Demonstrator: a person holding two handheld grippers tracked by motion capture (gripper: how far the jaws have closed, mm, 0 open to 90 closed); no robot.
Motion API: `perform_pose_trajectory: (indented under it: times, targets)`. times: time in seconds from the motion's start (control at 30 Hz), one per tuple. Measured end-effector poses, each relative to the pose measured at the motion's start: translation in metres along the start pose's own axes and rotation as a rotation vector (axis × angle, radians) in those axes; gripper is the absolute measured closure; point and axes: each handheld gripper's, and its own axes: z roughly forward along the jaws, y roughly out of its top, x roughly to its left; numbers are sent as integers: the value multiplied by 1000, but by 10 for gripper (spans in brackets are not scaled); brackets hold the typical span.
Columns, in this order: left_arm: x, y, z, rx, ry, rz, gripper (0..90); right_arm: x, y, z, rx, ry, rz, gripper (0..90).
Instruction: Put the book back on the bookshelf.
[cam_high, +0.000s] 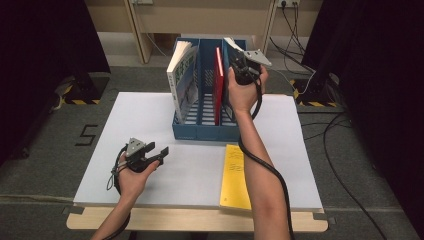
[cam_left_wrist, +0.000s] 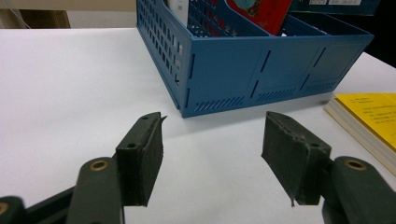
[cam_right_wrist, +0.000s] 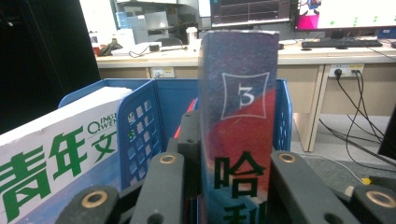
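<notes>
Book (cam_right_wrist: 238, 126), blue-red spine marked 3, clamped upright in right tongs (cam_right_wrist: 219, 186); left tongs (cam_left_wrist: 212, 158) wide, empty.

The book (cam_right_wrist: 238, 140) between the right tool's jaws carries a white "3" in a square frame on its spine, with the green character "哈" below it and another green character cut off at the bottom edge. The book at the left (cam_right_wrist: 60, 154) shows large green characters "青年文" on its white cover, and above them the small green Latin letters "QING" and "QWEN", cut off by the rack's (cam_right_wrist: 140, 126) wall. On the floor left of the bench, black tape forms a "5" (cam_high: 88, 135). The yellow book (cam_high: 236, 175) bears lines of print too small to read.
</notes>
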Motion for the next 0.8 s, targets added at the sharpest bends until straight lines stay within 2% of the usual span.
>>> perform_pose_trajectory:
  times: [0.8]
  targets:
    - [1,-1,0,4,3,-2,375,-2,-13,11,25,-9,6,750]
